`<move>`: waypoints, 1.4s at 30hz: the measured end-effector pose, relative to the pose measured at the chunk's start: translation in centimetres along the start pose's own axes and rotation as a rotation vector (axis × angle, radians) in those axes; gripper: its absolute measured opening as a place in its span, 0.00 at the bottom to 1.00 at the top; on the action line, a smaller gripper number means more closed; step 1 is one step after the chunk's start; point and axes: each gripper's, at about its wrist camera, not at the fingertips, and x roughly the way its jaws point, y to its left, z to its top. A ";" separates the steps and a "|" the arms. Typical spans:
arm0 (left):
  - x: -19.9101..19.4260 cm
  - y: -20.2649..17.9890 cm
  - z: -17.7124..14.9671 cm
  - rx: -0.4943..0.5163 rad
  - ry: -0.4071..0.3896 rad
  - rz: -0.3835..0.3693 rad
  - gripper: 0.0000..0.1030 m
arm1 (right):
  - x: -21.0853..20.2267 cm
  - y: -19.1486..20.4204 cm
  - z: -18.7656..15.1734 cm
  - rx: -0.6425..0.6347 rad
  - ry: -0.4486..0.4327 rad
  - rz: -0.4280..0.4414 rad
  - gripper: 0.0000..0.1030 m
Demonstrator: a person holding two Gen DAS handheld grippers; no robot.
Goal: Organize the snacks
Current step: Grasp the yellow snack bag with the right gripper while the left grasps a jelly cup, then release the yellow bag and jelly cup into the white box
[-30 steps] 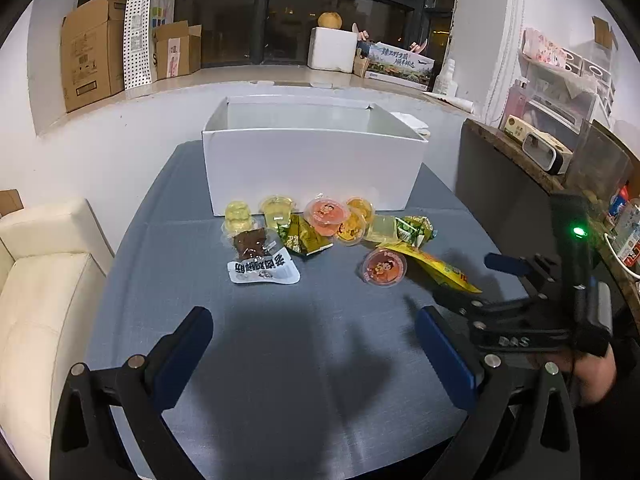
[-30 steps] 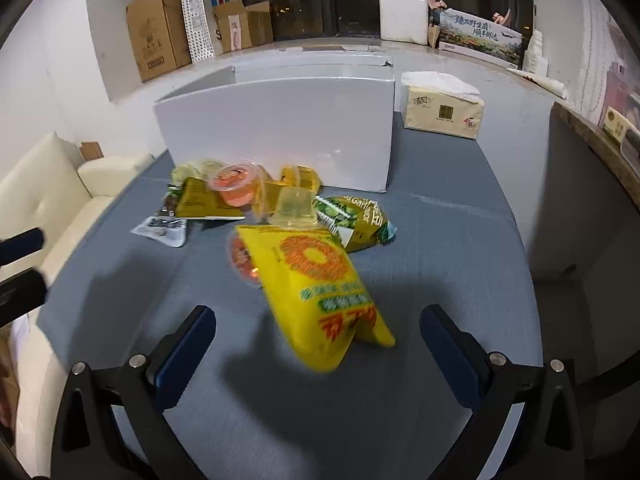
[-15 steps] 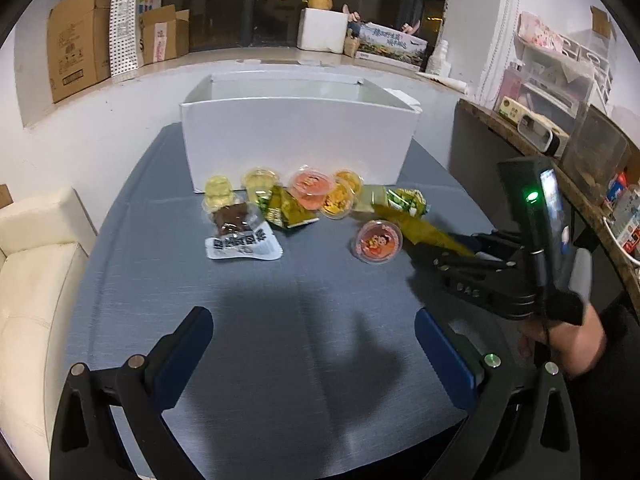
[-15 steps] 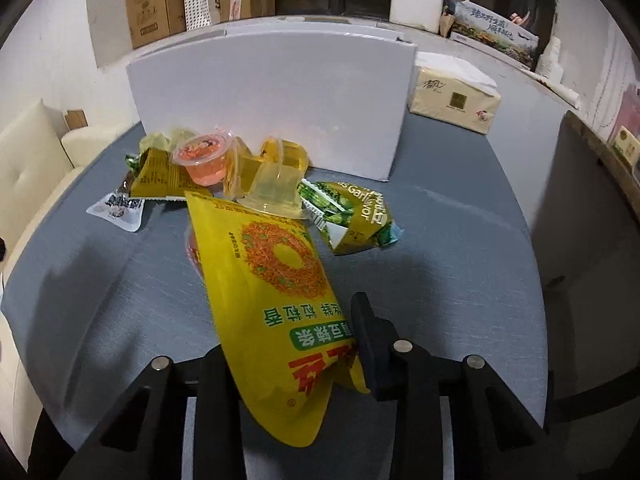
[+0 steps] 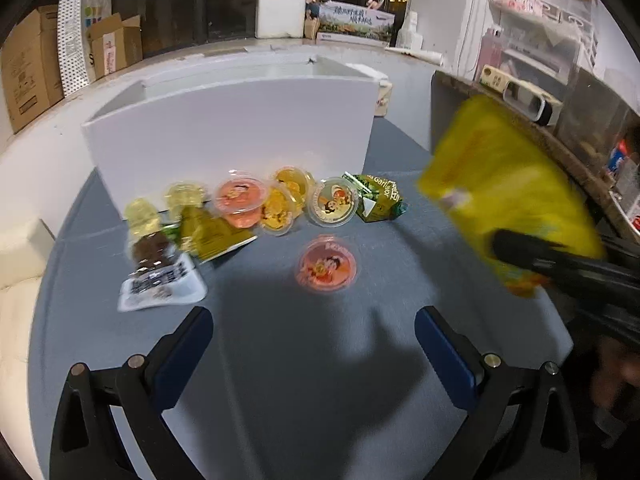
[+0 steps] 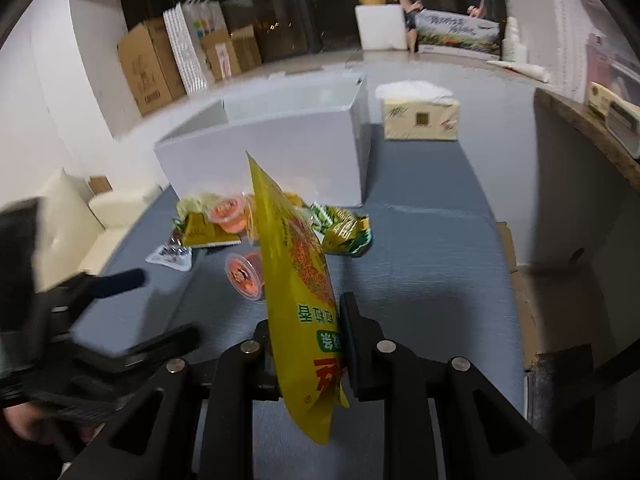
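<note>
Above the grey worktop, right tool clamped tight on the lower end of the yellow snack bag, bag lifted clear and hanging edge-on, well short of the white box; left tool spread wide, gripping nothing, hovering low before the remaining snacks; red jelly cup alone on the cloth, green packet and other cups bunched against the box wall.

Likely trouble: grip only on one end of a slick, floppy pouch, so a quick swing toward the box could let it slide out or twist between the pads; trailing top corner could catch the box rim and fold instead of dropping inside; a low pass could also sweep the cups just beneath; blur around the bag in the left view suggests a brisk move, which raises each risk.

Against one second ago: bag then flat on the cloth with the right tool wide open around it, now pinched and raised; red cup, then partly under the bag, now fully uncovered; left tool unchanged in opening, closer to the pile.
</note>
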 end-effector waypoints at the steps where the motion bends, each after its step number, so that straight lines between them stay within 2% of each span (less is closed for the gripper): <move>1: 0.6 -0.2 0.2 0.002 0.003 0.004 1.00 | -0.4 -0.1 -0.1 0.006 -0.007 -0.001 0.23; 8: 5.1 -0.3 2.1 -0.048 0.020 0.033 1.00 | -3.2 -1.7 -1.4 0.052 -0.027 -0.001 0.23; 9: 5.4 -0.2 2.2 -0.055 0.018 0.030 0.95 | -3.3 -1.9 -1.5 0.057 -0.027 0.002 0.23; 10: 5.6 -0.2 2.2 -0.056 0.021 0.028 0.80 | -3.4 -2.0 -1.5 0.061 -0.028 0.003 0.23; 11: 5.9 -0.2 2.3 -0.051 0.032 0.027 0.72 | -3.5 -2.2 -1.5 0.064 -0.030 0.002 0.23; 12: 6.2 -0.3 2.2 -0.043 0.050 0.023 0.59 | -3.5 -2.4 -1.6 0.068 -0.031 0.003 0.23; 13: 6.3 -0.4 2.2 -0.037 0.046 0.020 0.52 | -3.5 -2.5 -1.6 0.075 -0.033 0.006 0.23; 21: 4.3 -0.1 1.3 -0.043 0.027 -0.049 0.50 | -3.2 -1.9 -1.4 0.085 -0.045 0.044 0.23; 28: -1.8 1.3 2.0 -0.044 -0.089 -0.093 0.50 | -2.2 -0.8 0.5 0.090 -0.072 0.092 0.23; 34: -6.1 5.6 4.8 -0.103 -0.198 -0.077 0.50 | -0.5 1.9 5.3 0.041 -0.121 0.141 0.23; 38: -6.6 8.7 8.6 -0.129 -0.250 -0.056 0.50 | 1.5 3.5 10.6 0.010 -0.151 0.155 0.23; 42: -5.4 11.0 13.3 -0.135 -0.271 -0.040 0.50 | 3.9 4.1 15.3 0.007 -0.166 0.146 0.23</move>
